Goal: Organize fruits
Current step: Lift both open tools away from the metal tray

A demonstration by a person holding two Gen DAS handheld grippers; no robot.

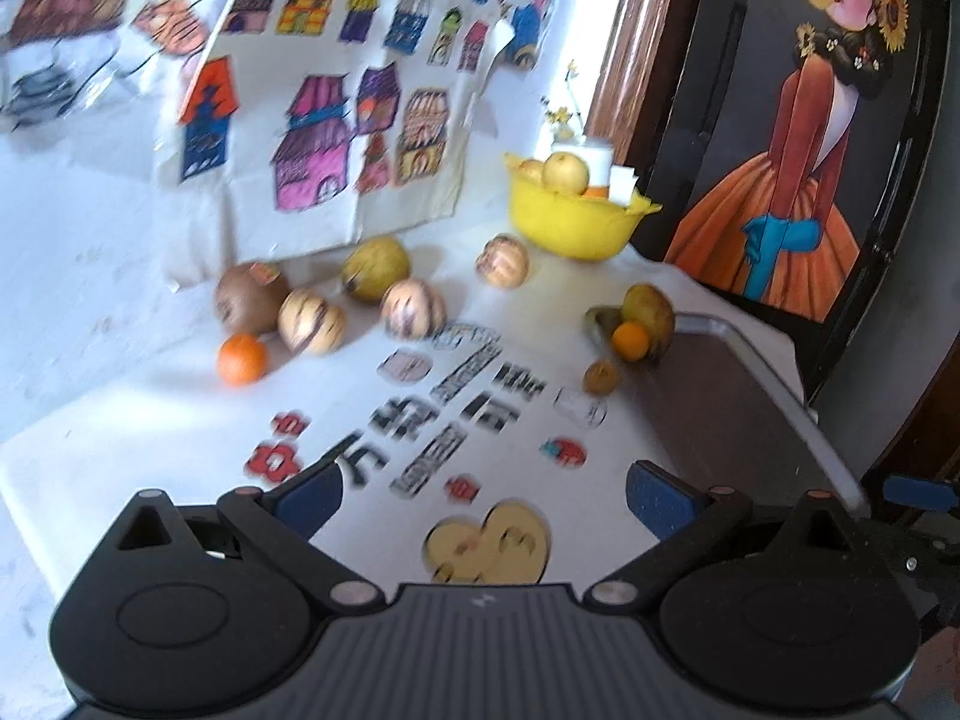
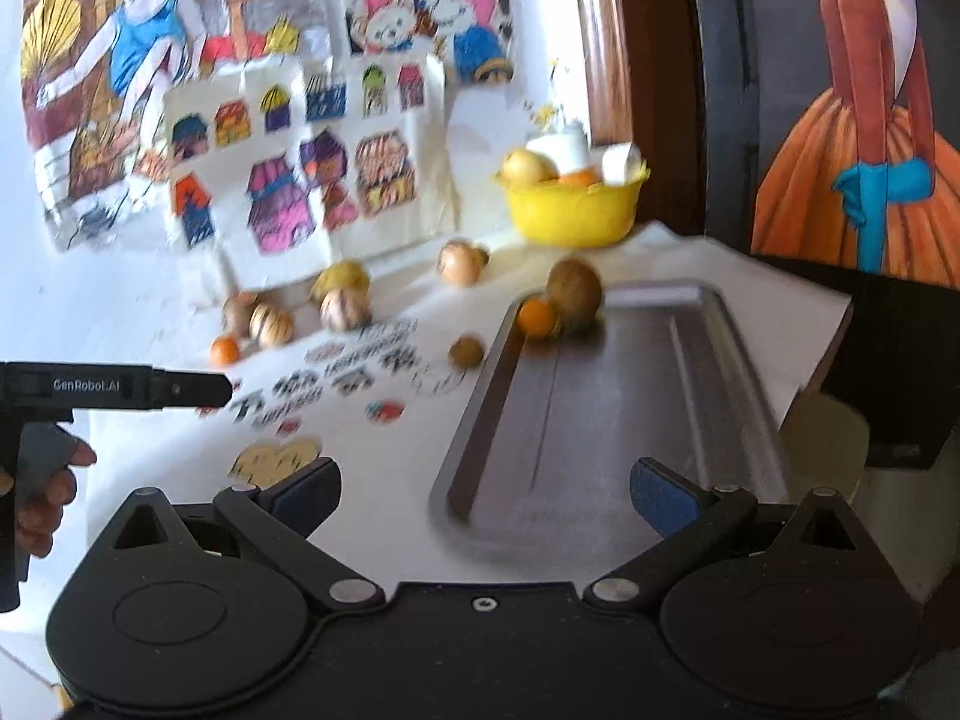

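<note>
Loose fruit lies on the white table: an orange (image 1: 241, 359), a brown kiwi (image 1: 249, 298), striped melons (image 1: 311, 321) (image 1: 413, 308) (image 1: 502, 261) and a pear (image 1: 376, 269). A metal tray (image 2: 630, 396) holds an orange (image 2: 536, 318) and a brown pear (image 2: 574, 294) at its far end. A small brown fruit (image 2: 466, 351) lies beside the tray. My left gripper (image 1: 483, 495) is open and empty above the stickers. My right gripper (image 2: 486, 495) is open and empty over the tray's near end.
A yellow bowl (image 1: 570, 222) with fruit and white bottles stands at the back. Children's drawings (image 1: 336, 120) lean on the wall. A dark painted panel (image 1: 798, 138) stands right. The left gripper's body (image 2: 114, 387) shows in the right wrist view.
</note>
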